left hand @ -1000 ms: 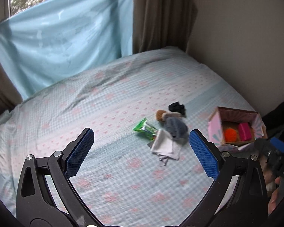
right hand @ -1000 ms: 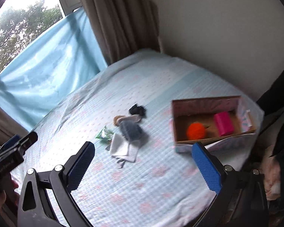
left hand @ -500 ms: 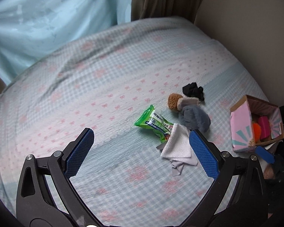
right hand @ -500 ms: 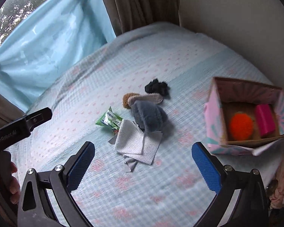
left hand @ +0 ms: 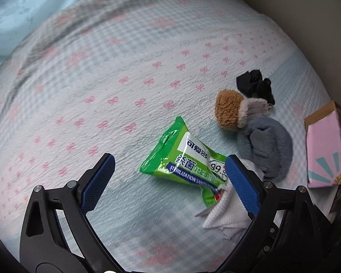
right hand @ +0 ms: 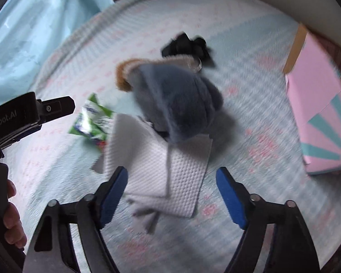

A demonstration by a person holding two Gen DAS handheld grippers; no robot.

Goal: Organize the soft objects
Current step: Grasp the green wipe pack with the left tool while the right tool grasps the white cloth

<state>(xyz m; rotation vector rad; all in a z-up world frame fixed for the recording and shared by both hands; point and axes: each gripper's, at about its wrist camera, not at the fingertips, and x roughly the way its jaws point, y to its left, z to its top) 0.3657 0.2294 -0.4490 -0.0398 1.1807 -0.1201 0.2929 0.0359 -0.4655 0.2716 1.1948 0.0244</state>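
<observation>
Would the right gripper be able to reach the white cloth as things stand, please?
Probably yes: the right gripper has open, empty jaws, which have just been closing, and the white cloth lies directly ahead with its near part uncovered.

You've got everything sitting on the bed (left hand: 84,104), pale blue check sheet with little pink bows. Directly on it: a green wipes packet (left hand: 184,157), a white textured cloth (right hand: 156,166) with the packet's end tucked under its corner, and a grey fuzzy plush (right hand: 179,104) with a brown furry end resting partly on that cloth. A black fabric bundle (left hand: 255,85) is just behind the plush. A pink cardboard box (right hand: 318,118) sits off to the right near the bed's edge.
</observation>
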